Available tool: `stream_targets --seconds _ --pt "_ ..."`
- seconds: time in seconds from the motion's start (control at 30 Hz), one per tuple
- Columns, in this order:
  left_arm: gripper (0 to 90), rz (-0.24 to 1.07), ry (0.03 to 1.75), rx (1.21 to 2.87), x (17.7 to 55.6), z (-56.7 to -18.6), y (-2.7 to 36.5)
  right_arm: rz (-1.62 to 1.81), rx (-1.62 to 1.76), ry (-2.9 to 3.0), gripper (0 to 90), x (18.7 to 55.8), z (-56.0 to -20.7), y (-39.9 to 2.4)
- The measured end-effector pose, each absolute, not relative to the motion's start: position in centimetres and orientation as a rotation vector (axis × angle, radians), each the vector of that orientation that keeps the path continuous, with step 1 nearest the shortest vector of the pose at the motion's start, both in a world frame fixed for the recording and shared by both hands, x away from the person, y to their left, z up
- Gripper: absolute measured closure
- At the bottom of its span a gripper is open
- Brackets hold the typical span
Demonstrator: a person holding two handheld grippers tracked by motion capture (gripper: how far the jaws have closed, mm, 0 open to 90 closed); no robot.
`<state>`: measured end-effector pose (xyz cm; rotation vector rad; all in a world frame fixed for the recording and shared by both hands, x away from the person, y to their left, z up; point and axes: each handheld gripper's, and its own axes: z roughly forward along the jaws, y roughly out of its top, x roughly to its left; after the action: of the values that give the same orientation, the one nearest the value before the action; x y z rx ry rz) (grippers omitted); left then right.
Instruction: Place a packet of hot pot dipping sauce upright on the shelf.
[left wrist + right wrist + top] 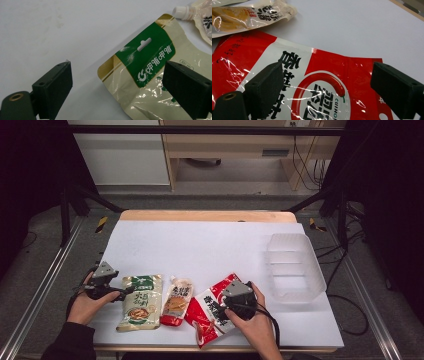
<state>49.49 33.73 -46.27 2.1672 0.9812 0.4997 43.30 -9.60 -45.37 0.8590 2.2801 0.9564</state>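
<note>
three packets lay in a row along the near edge of the white table (210, 245). the green-topped pouch (140, 301) lay farthest left, the small spouted sachet (176, 301) just beside it in the middle, and the red and white chili packet (212, 307) to the right, overlapping the sachet's edge. a clear plastic tub (295, 266) stood well apart near the right edge of the table.

the left gripper (121, 294) was held at the left side of the green-topped pouch, its tips about at the pouch's edge. in the left gripper view its jaws stood wide apart with nothing pinched between them; the pouch (155, 77) lay flat below, its green header and hang slot between the two pads, and one pad hung over the printed side. the sachet's white cap (183, 12) showed at the top right there.

the right gripper (219, 309) sat over the chili packet, a hand wrapped round its body. in the right gripper view its jaws were likewise spread wide, gripping nothing, with the packet (324, 82) lying flat beneath them and the sachet (249, 15) farther off at upper left.
</note>
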Motion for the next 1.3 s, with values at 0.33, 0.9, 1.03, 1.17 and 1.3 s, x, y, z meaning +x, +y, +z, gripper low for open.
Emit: stream_targets --seconds 0.33,0.9,1.03,1.17,1.3 --pt "14.3 0.454 0.929 2.227 50.0 -46.7 32.4 0.926 0.838 2.310 11.7 43.3 -45.6 -9.2" --pt "24.7 0.412 0.869 2.211 47.7 -45.5 32.5 0.924 0.837 2.314 11.7 43.4 -45.6 -9.3" --pt "30.0 0.393 0.851 2.225 47.1 -45.2 32.6 0.923 0.838 2.310 11.7 43.4 -45.5 -9.4" --pt "36.1 0.340 0.840 2.240 46.7 -45.2 33.1 0.924 0.840 2.308 11.7 43.4 -45.5 -9.5" --pt "39.4 0.316 0.837 2.270 46.7 -45.9 33.4 0.920 0.839 2.313 11.7 43.5 -45.6 -9.4"
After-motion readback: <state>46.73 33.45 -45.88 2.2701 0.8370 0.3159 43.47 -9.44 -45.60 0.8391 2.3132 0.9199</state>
